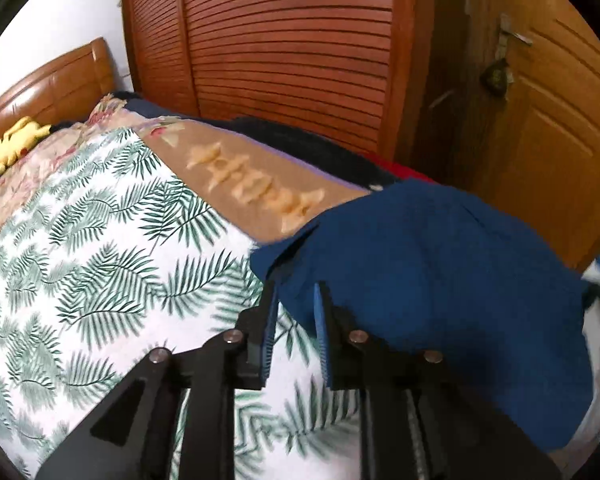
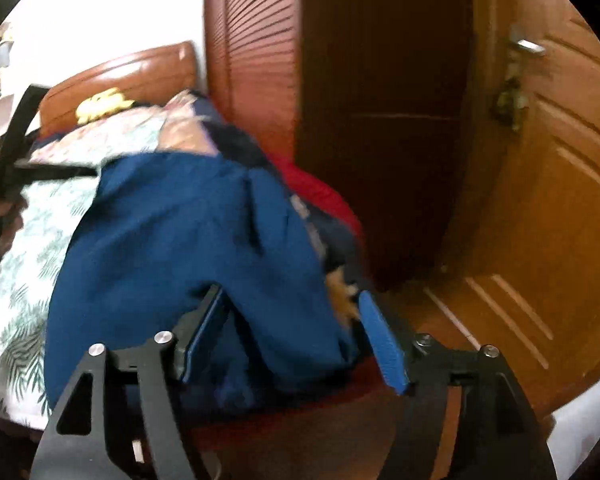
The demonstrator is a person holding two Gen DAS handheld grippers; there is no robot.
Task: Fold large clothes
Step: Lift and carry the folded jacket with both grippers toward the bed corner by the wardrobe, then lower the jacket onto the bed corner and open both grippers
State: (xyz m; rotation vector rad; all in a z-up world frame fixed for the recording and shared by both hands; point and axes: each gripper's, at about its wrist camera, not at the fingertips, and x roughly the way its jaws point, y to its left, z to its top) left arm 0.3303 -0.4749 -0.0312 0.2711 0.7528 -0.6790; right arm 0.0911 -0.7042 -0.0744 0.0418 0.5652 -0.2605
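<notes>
A dark blue garment (image 1: pixel 440 272) lies bunched on the bed near its right edge, and also fills the middle of the right wrist view (image 2: pixel 188 232). My left gripper (image 1: pixel 296 284) is open with a narrow gap, its tips at the garment's left corner, which lies just past them. My right gripper (image 2: pixel 290 296) is open wide, and a fold of the blue cloth sits between its fingers. The left gripper shows at the far left of the right wrist view (image 2: pixel 12 160), held by a hand.
The bed has a white leaf-print cover (image 1: pixel 100 260), a brown blanket (image 1: pixel 260 184) and red cloth (image 2: pixel 316 188) at its far side. A yellow plush toy (image 1: pixel 16 140) lies by the wooden headboard (image 1: pixel 48 92). A louvred wardrobe (image 1: pixel 280 48) and a door (image 1: pixel 560 140) stand beyond.
</notes>
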